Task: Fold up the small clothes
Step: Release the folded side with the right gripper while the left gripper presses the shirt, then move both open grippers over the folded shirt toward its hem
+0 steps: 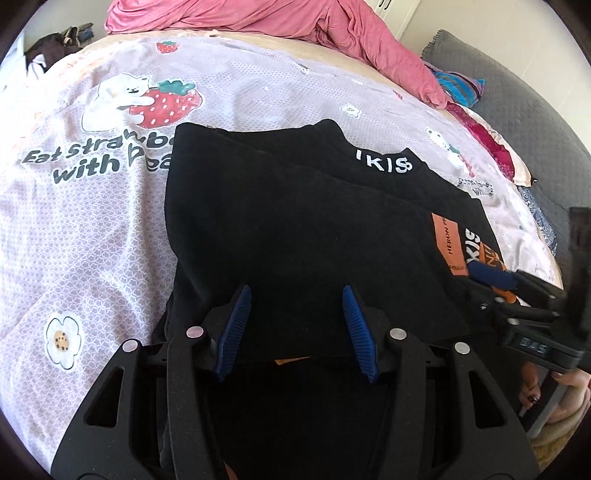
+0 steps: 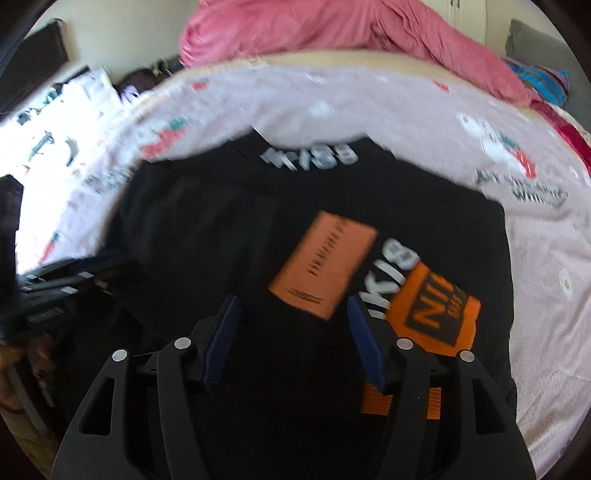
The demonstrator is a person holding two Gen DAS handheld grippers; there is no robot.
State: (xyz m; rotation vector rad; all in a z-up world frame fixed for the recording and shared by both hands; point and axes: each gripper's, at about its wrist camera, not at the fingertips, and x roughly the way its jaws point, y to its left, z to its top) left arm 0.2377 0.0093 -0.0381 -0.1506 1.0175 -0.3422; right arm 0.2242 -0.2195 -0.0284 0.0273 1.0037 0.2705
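Observation:
A black garment (image 1: 295,221) with white lettering and orange patches lies partly folded on the bed; it also shows in the right wrist view (image 2: 240,229). My left gripper (image 1: 297,295) is open over its near left part, holding nothing. My right gripper (image 2: 293,306) is open over its near right part, beside an orange patch (image 2: 325,262). The right gripper also shows at the right edge of the left wrist view (image 1: 498,278). The left gripper shows at the left edge of the right wrist view (image 2: 74,273). The right wrist view is blurred.
The bed has a pale lilac sheet (image 1: 92,229) printed with a bear and strawberries. A pink blanket (image 1: 295,22) is bunched at the far end. Coloured clothes (image 1: 461,88) and a grey cushion (image 1: 517,92) lie at the far right.

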